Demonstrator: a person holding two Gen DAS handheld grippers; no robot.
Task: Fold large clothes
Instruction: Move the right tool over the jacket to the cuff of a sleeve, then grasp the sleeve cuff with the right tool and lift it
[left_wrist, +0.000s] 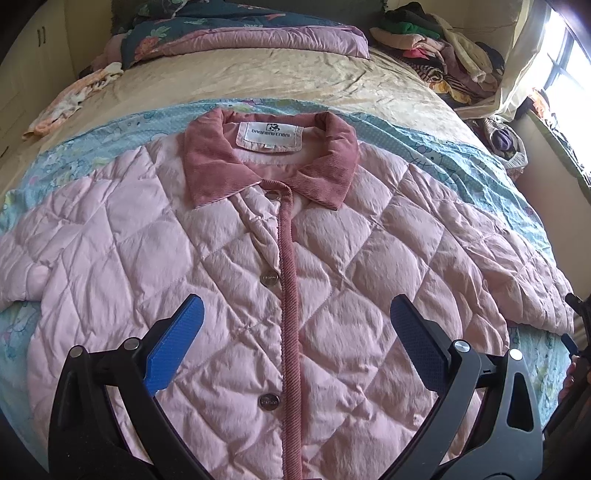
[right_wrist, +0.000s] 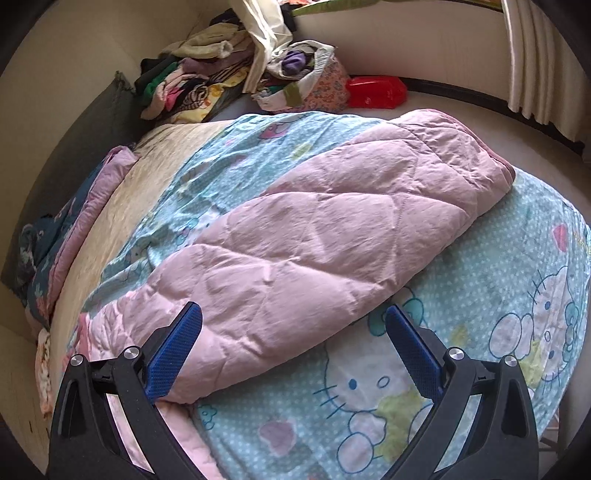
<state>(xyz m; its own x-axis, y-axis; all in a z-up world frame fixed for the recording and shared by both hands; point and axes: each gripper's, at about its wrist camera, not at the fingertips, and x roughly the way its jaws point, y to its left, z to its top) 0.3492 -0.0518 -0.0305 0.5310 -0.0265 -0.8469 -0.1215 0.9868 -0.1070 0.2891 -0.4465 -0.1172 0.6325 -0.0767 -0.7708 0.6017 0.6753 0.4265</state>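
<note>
- The left gripper (left_wrist: 297, 325) hangs with its blue fingers (left_wrist: 177, 345) spread wide, holding nothing.
- Between and beyond those fingers the pink quilted jacket (left_wrist: 332, 266) lies flat and buttoned on the blue cartoon sheet (left_wrist: 461, 162), collar (left_wrist: 271, 162) at the far end.
- The right gripper (right_wrist: 293, 328) is also wide apart and empty.
- Ahead of its fingers lies the jacket's sleeve (right_wrist: 332, 229); its near edge runs between them, close by the left finger (right_wrist: 173, 354).

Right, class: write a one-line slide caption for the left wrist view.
Open left tool poised over a buttoned pink quilted jacket spread flat on the cartoon-print blanket.
</note>
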